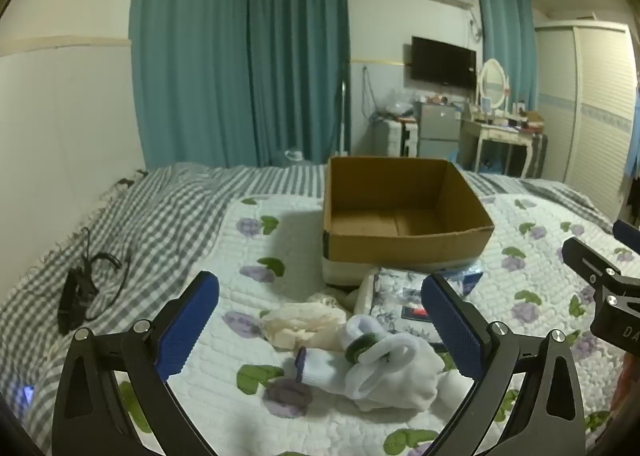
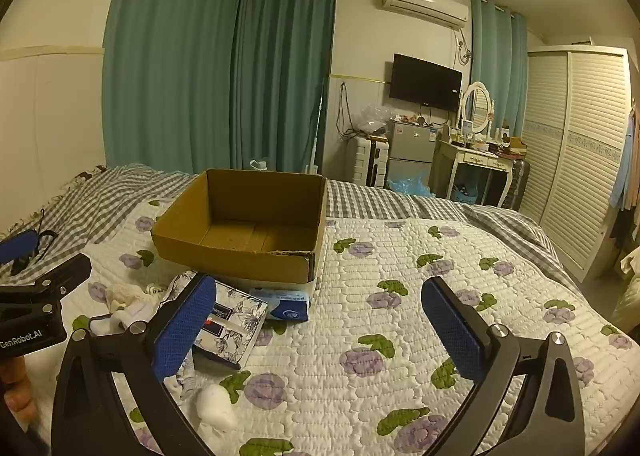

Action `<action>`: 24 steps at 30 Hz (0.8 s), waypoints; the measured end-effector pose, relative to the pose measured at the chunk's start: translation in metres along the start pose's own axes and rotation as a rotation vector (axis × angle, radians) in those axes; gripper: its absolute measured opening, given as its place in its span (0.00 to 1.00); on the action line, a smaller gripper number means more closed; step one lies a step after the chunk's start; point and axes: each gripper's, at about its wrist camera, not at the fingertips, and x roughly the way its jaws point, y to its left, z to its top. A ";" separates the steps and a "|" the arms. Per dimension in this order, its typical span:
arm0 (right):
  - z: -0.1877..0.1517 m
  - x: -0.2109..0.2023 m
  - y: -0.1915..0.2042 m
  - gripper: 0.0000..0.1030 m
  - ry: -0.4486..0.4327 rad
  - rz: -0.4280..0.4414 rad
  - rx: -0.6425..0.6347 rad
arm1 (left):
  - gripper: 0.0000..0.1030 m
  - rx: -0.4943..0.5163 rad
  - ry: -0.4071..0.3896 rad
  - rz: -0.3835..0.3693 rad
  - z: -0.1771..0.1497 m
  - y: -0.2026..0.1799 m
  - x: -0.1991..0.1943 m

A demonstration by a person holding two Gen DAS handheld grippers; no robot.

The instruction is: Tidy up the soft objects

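- Two hand-held grippers are seen: the left hand-held gripper [image 1: 320,320] is spread wide and empty over the white socks [image 1: 384,372]; the right hand-held gripper [image 2: 320,320] is likewise wide, holding nothing.
- Step judged: first pick, since the cardboard box [image 1: 404,212] is empty.
- Next move: descent and closure on bunched knit fabric are required.
- Socks lie limp on the quilted bed [image 1: 540,268], near the flat floral packet [image 1: 400,292].

Cardboard box [image 2: 244,224] stands open-topped; quilt [image 2: 420,296] beside it lies bare.

Curtains: teal fabric curtains [image 2: 224,64], floor length.
Wall: black flat television [image 2: 425,82]; white air conditioner [image 2: 424,3] above.
Right: white louvred wardrobe [image 2: 576,152].
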 end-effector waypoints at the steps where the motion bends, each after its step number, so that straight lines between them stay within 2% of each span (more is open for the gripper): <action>1: 0.000 0.000 0.000 1.00 -0.001 0.001 0.000 | 1.00 0.001 -0.002 0.001 -0.001 -0.001 0.000; 24: -0.002 0.002 0.001 1.00 0.004 -0.003 -0.002 | 1.00 0.003 -0.003 0.000 -0.001 -0.003 -0.003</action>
